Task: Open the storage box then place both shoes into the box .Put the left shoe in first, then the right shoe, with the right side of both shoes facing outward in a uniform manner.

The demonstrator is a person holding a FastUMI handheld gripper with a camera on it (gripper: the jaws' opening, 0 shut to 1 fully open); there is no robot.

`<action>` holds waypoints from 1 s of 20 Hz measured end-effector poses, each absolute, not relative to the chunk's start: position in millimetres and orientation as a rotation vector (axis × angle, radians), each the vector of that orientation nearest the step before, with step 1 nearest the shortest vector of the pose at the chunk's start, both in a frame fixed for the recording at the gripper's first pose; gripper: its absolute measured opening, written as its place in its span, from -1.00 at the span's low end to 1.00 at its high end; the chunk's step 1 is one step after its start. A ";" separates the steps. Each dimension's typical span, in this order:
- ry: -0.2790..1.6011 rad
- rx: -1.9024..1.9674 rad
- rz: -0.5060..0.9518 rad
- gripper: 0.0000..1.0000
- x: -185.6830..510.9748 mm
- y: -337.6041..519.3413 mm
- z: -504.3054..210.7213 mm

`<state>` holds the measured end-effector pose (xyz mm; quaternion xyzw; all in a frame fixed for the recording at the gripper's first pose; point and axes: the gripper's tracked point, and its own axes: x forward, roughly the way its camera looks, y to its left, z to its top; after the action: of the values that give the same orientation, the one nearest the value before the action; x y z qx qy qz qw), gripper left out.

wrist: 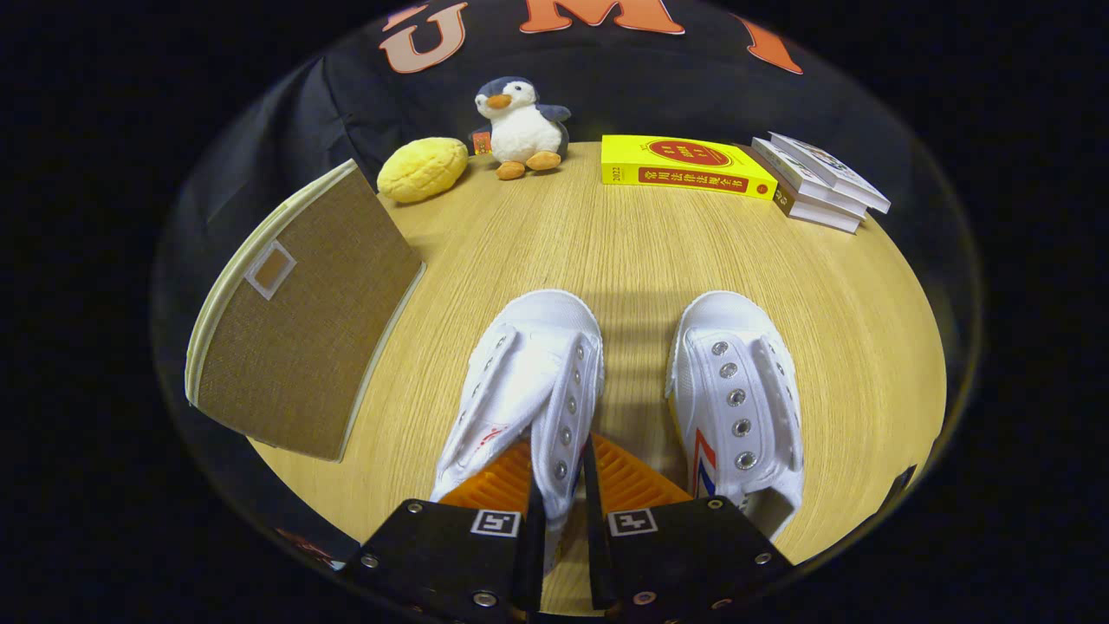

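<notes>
Two fingers of the hand-held gripper (561, 503) pinch the left shoe's (524, 390) eyelet flap. Keep the grip firm; carry it toward the storage box (303, 321) at 10 o'clock.

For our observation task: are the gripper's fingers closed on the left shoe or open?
Closed: the gripper pinches the eyelet flap of the left shoe between both fingers, leaving only a narrow gap.

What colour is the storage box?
Brown woven fabric with pale cream trim, storage box, gripper view; gripper pinches the left shoe.
</notes>
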<state>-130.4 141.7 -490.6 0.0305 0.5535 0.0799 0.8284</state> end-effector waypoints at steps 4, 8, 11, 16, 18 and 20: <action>1.207 0.130 0.131 -0.73 -130.1 139.6 -494.8; 1.229 0.209 0.116 -0.94 -127.0 143.4 -487.4; 1.218 0.257 0.122 -0.97 -123.3 152.0 -474.5; 1.189 0.339 0.119 -0.97 -110.4 170.2 -432.5; 1.161 0.368 0.125 -0.97 -99.7 178.4 -405.9; 1.134 0.371 0.134 -0.97 -89.1 187.0 -381.4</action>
<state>-89.1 187.0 -381.4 0.1746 0.5333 0.0630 0.8253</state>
